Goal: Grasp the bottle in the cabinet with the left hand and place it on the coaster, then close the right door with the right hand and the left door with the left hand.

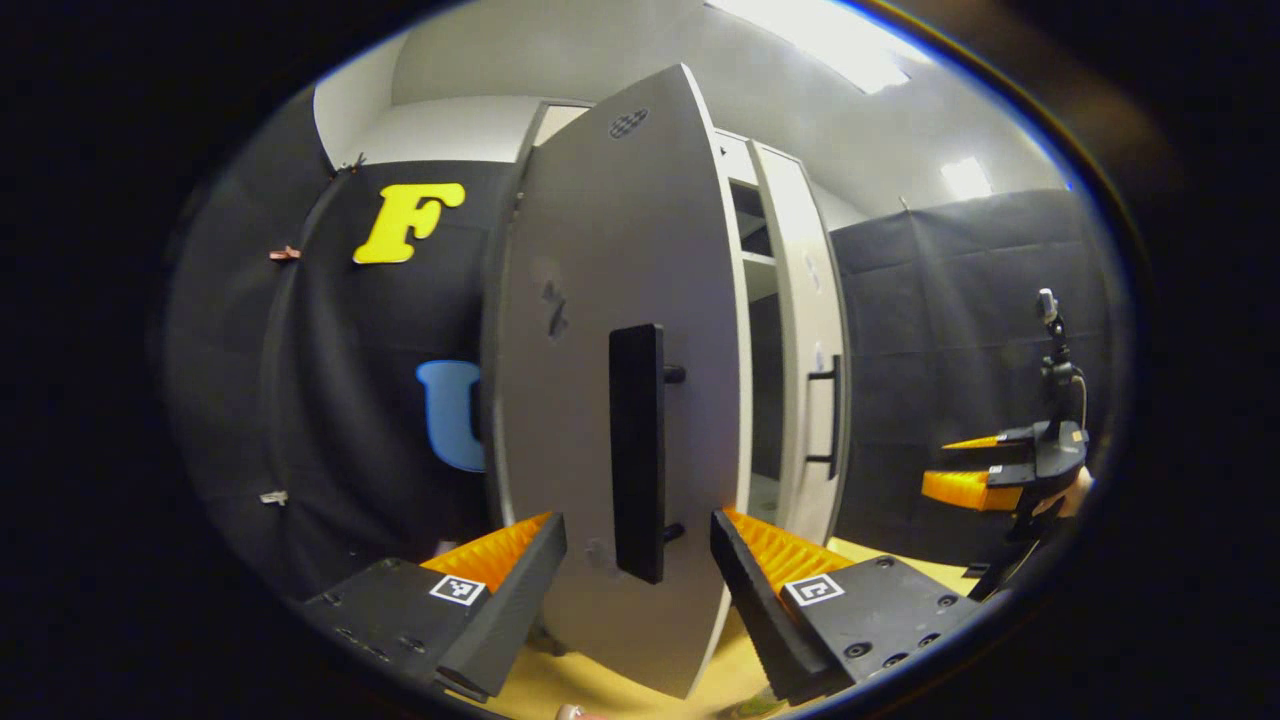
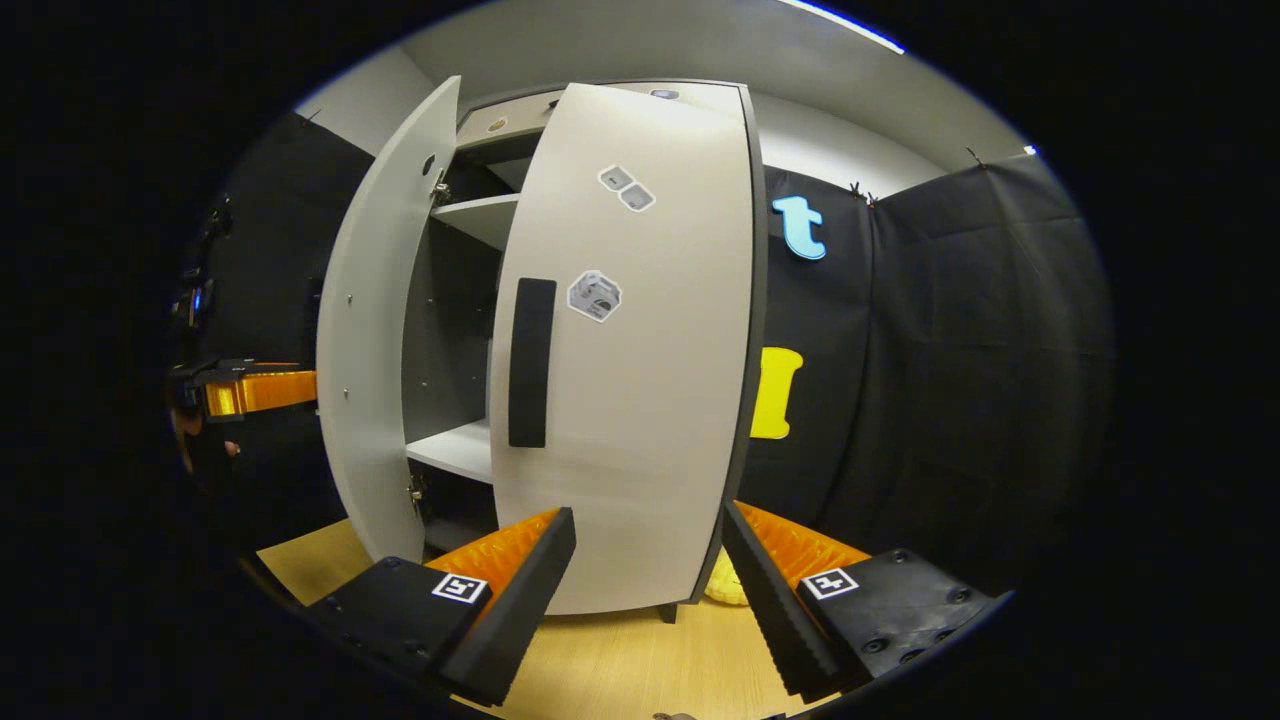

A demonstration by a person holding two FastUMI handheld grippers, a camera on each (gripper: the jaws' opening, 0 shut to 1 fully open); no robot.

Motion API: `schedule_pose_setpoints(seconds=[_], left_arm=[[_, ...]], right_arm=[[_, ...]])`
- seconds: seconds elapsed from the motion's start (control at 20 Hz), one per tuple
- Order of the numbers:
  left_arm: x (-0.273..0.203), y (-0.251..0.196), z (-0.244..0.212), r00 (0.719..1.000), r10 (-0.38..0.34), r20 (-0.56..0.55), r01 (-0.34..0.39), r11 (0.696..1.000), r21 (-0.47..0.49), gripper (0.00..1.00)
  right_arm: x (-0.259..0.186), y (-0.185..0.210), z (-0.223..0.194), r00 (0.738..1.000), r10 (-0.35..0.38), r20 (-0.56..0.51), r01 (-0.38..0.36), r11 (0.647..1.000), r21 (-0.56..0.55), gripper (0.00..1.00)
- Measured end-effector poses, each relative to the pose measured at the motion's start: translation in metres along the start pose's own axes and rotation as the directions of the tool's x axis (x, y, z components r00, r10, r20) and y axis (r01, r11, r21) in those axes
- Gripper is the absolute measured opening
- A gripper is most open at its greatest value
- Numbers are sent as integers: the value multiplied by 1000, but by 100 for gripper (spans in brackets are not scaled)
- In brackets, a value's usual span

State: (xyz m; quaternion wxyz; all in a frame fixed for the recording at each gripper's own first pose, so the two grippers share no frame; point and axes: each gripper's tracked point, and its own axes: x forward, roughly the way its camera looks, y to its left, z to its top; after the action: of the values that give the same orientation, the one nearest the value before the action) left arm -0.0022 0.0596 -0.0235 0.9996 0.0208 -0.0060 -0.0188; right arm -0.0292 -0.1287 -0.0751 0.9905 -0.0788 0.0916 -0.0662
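While the tall grey cabinet's left door (image 1: 610, 400) stands ajar with its black bar handle (image 1: 637, 450) between the fingers of the left hand-held gripper (image 1: 638, 540), those jaws are wide open and hold nothing. Right door (image 2: 640, 350) is nearly closed, its black handle (image 2: 530, 362) ahead of the right hand-held gripper (image 2: 648, 545), also wide open and empty. Cabinet (image 2: 470, 300) sits on the light wooden desk (image 2: 600, 660); I can't tell where the bottle or coaster is.

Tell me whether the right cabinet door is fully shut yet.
No: in the right gripper view the right door stands ajar, with shelves visible beside it.
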Motion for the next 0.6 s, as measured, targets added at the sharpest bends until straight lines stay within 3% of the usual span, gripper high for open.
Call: schedule_pose_setpoints(seconds=[0.1,0.3,0.6], left_arm=[[8,-25,7,999,-37,13,36,999,4,98],[14,-47,2,999,-50,-5,50,998,33,96],[11,-54,-6,999,-27,-35,28,999,36,96]], right_arm=[[-5,-16,3,1000,-22,11,22,1000,-7,98],[-16,-33,-1,1000,-29,4,29,1000,6,98],[-20,-41,-5,1000,1,-7,-1,1000,18,98]])
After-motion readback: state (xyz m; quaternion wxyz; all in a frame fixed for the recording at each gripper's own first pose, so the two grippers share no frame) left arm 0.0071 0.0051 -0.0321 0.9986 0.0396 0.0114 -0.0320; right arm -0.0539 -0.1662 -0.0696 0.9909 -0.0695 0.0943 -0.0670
